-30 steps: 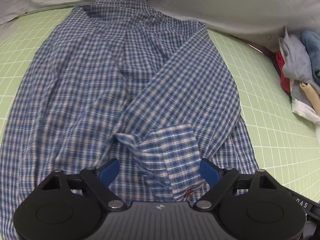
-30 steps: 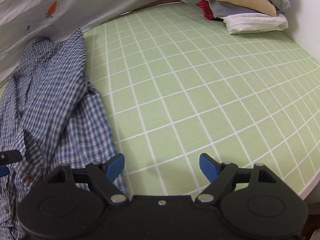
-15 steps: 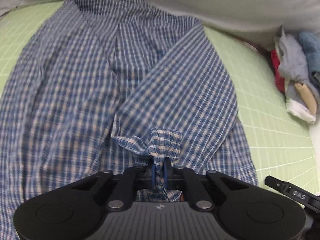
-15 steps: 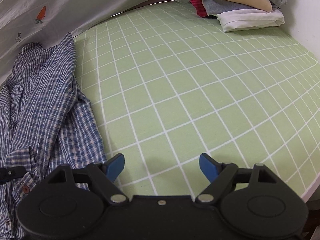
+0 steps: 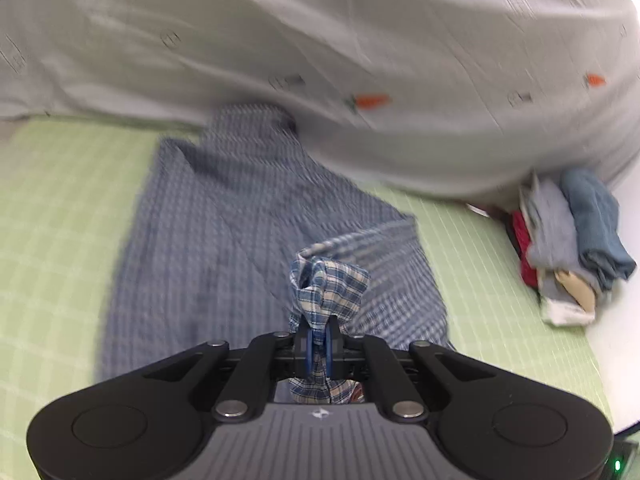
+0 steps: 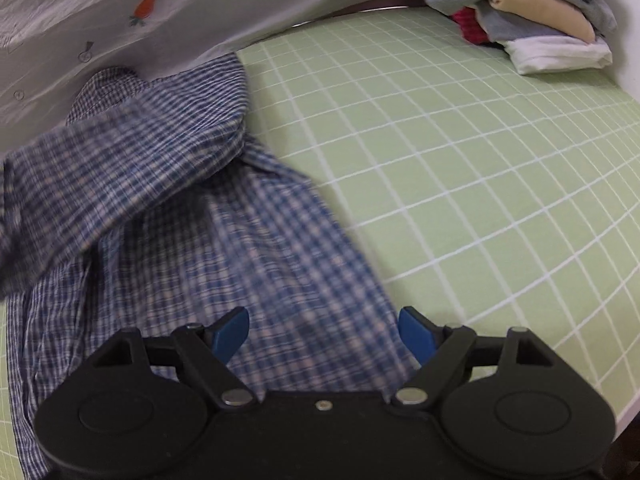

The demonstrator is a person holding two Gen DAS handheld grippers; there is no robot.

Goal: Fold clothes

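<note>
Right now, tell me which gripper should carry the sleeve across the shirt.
Left. The left gripper is shut on the sleeve cuff, lifted off the shirt. The right gripper is open, empty, over the shirt's edge.

Left hand-held gripper (image 5: 317, 343): black linkage arms on silver pivot pins, blue pads (image 5: 308, 346) on the fingertips. Body behind is grey, ribbed lengthwise, with a small white mark at centre top. Two round black housings, each with a raised disc, flank it. Green light at lower right edge.

Right hand-held gripper (image 6: 323, 334): same black linkage, silver pins, blue pads (image 6: 230, 332). Body is plain black, one small silver screw at centre. Triangular cut-outs in the outer arms.
</note>
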